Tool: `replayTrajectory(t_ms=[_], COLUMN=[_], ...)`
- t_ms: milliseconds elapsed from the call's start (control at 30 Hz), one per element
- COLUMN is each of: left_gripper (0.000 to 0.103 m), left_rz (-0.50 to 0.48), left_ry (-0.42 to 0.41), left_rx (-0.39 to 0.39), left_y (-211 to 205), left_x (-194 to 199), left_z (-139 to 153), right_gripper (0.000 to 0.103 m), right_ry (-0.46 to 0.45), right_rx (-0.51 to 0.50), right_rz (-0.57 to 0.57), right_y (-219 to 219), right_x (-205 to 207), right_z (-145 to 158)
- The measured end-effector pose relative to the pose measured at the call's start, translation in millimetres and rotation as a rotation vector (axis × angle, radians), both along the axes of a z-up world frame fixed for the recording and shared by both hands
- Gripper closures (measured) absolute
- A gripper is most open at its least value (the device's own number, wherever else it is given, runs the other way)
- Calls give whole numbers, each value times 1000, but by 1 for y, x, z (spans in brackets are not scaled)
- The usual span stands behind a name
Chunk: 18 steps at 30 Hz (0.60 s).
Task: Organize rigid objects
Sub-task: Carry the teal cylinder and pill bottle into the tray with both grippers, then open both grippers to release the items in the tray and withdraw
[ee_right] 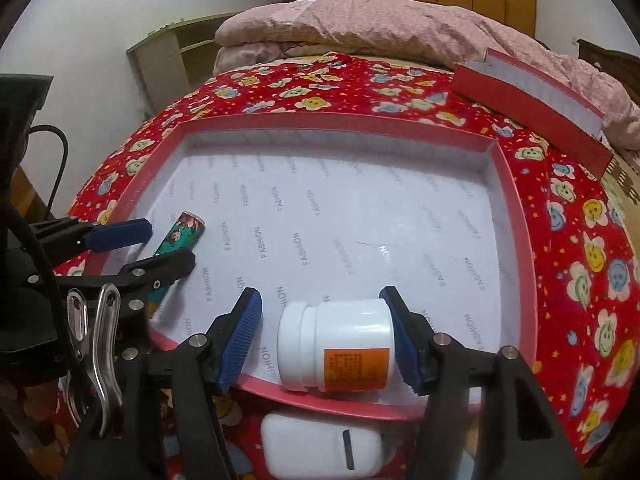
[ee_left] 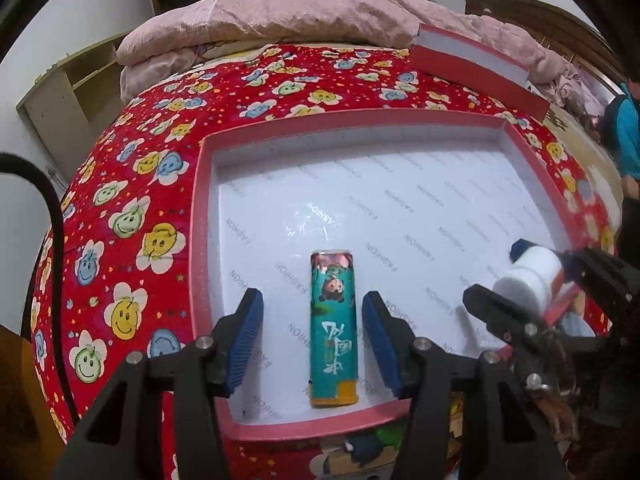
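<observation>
A wide pink box [ee_left: 200, 216] lined with white paper lies on the red flowered bedspread. A teal lighter [ee_left: 334, 328] lies flat in it near the front wall, between the pads of my left gripper [ee_left: 312, 334], which is open and not touching it. My right gripper [ee_right: 326, 338] is open around a white pill bottle [ee_right: 340, 350] with an orange label; the bottle lies on its side over the box's front rim [ee_right: 340, 402], touching the right pad, a gap at the left pad. The bottle also shows in the left wrist view [ee_left: 532, 276].
The red box lid [ee_left: 476, 68] leans against the pink quilt [ee_left: 304, 16] at the back right. A white flat device [ee_right: 324, 446] lies below the box's front edge. A metal clip [ee_right: 104, 344] hangs beside my left gripper. A person [ee_left: 626, 136] sits at the far right.
</observation>
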<state>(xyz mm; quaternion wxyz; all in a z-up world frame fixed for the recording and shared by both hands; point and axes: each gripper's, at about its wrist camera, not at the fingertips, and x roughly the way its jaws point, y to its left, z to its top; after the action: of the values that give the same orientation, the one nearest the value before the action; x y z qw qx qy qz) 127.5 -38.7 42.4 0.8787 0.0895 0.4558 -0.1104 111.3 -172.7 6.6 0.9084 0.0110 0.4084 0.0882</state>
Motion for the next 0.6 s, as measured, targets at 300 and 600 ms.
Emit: replayTrajectory(t_ms=[300,600], left_gripper=[38,36], left_rz=[48,65], left_ry=[6,4], left_rx=[-14,-70], left_y=[-5,-4], left_x=[2,-4], left_z=[0,10], right_gripper=[39,38], right_ry=[7,4], right_rx=[74,131], right_rz=[-28,-58], right_y=[-8,-21], right_x=[0,-6], right_z=[2,4])
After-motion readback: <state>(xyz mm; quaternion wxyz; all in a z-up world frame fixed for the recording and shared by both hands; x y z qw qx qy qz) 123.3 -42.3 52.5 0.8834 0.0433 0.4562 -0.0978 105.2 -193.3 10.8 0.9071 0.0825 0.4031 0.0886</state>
